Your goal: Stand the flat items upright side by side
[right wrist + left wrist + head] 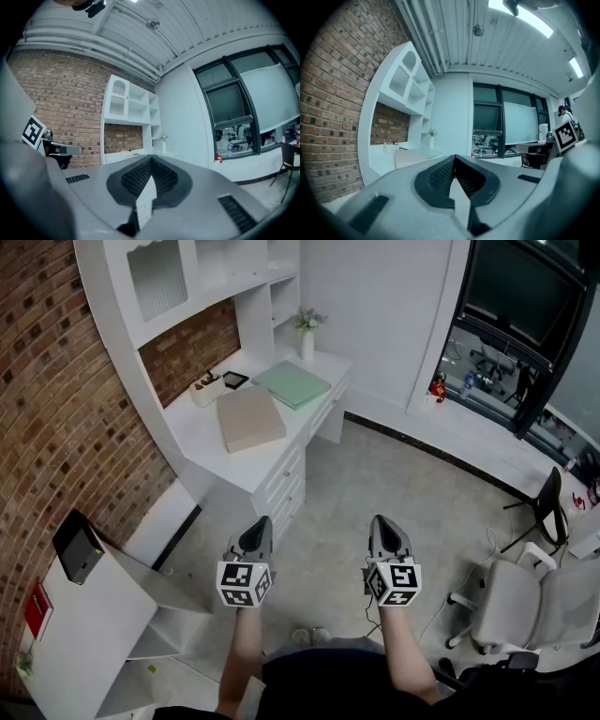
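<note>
Left gripper (257, 526) and right gripper (385, 524) held level, jaws pressed together, empty. Beige item (250, 417) and green item (292, 383), possibly folders, lay flat on desk (200, 432).

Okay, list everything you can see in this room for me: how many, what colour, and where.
beige flat item: 1, beige, lying flat on the desk
green flat item: 1, green, lying flat beyond the beige one
desk: 1, white, against the brick wall, under shelves
vase: 1, white, with a plant, at the desk's far end
small pot: 1, white, at the back of the desk
black box: 1, black, on the low white cabinet at left
office chair: 1, pale grey, lower right
left gripper: 1, grey, shut, empty, over the floor
right gripper: 1, grey, shut, empty, beside the left
</note>
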The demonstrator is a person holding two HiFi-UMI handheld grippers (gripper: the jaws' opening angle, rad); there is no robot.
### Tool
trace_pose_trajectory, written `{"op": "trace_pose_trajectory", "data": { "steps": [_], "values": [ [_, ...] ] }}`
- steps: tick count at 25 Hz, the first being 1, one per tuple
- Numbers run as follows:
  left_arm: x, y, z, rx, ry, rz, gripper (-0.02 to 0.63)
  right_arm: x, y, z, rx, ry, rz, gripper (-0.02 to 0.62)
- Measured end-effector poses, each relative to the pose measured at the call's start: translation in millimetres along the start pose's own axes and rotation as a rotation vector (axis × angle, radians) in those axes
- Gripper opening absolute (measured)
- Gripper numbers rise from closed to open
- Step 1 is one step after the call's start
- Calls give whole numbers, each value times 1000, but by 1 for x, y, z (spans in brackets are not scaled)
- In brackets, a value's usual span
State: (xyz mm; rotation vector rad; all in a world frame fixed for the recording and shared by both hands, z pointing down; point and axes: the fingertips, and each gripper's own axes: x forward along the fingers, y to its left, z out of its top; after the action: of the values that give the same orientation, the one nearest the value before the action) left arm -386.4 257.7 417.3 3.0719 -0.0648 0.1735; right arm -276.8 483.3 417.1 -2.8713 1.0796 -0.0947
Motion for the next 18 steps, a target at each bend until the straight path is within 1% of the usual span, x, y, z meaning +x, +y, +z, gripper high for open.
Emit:
{"op": "trace_pose_trajectory", "data": {
  "steps": [12,18],
  "values": [
    [-1,5,-5,-19,7,5,8,2,9,0,7,-4,23,-3],
    [5,-1,-19,-21,41,-25,9,4,8,-11,26,22,48,-3]
  ]
}}
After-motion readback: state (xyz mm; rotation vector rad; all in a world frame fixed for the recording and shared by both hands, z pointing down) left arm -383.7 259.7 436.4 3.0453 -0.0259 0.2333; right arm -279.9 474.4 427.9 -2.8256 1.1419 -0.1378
